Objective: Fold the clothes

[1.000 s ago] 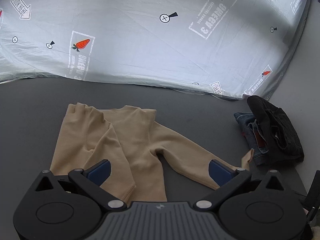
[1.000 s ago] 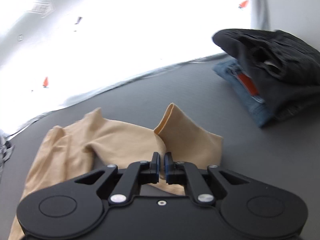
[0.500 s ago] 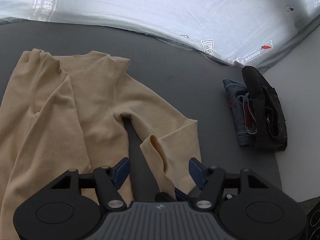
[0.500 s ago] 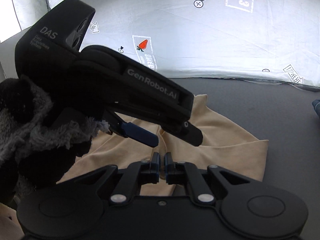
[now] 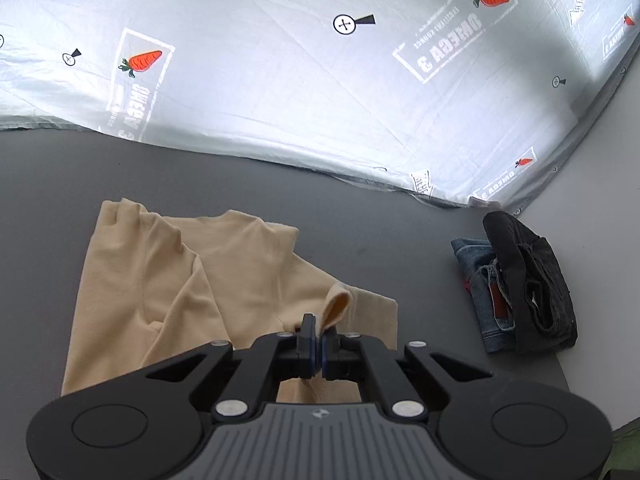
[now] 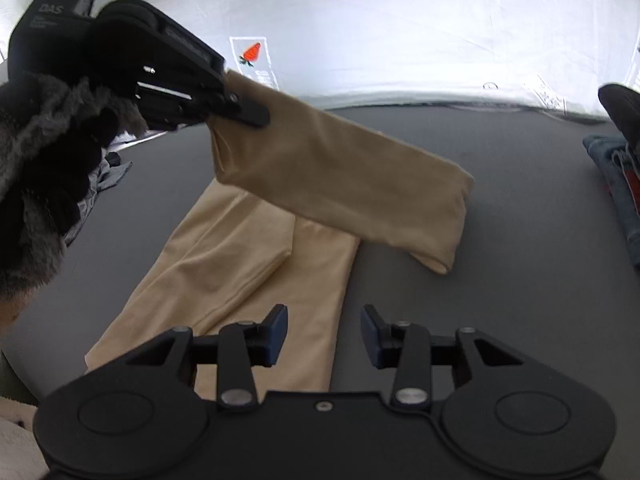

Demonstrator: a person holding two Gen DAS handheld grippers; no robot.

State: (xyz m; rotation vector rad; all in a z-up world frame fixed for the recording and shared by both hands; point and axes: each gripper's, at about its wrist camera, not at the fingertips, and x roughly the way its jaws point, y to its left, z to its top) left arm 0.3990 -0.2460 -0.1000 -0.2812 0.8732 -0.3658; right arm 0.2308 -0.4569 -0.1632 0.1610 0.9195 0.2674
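A beige long-sleeved top (image 5: 168,288) lies spread on the dark grey table (image 5: 48,184), its body toward the near left. The left gripper (image 5: 319,344) has its fingers closed on the cuff end of one sleeve (image 5: 338,308), which sticks up as a small loop just beyond the pads. In the right wrist view that same gripper (image 6: 236,110) comes in from the upper left, held by a hand in a dark fuzzy cuff (image 6: 36,152), and the sleeve (image 6: 340,196) hangs from it as a long band slanting down to the right, folded back on itself where it meets the table. It crosses over the top's body (image 6: 240,280).

The right gripper (image 6: 324,336) is near the lower hem; its fingers are opening, with only bare table and the edge of the cloth seen through the gap and nothing pressed between the pads.

To the far right sits a stack of folded clothes, a black garment (image 5: 528,276) on blue jeans (image 5: 484,300), well apart from the top. Behind the table is a pale sheet (image 5: 280,80) printed with carrots and lettering.

Only the left wrist view shows the whole stack and the collar end of the top. Only the right wrist view shows a crumpled grey cloth (image 6: 100,180) at the left edge of the table.
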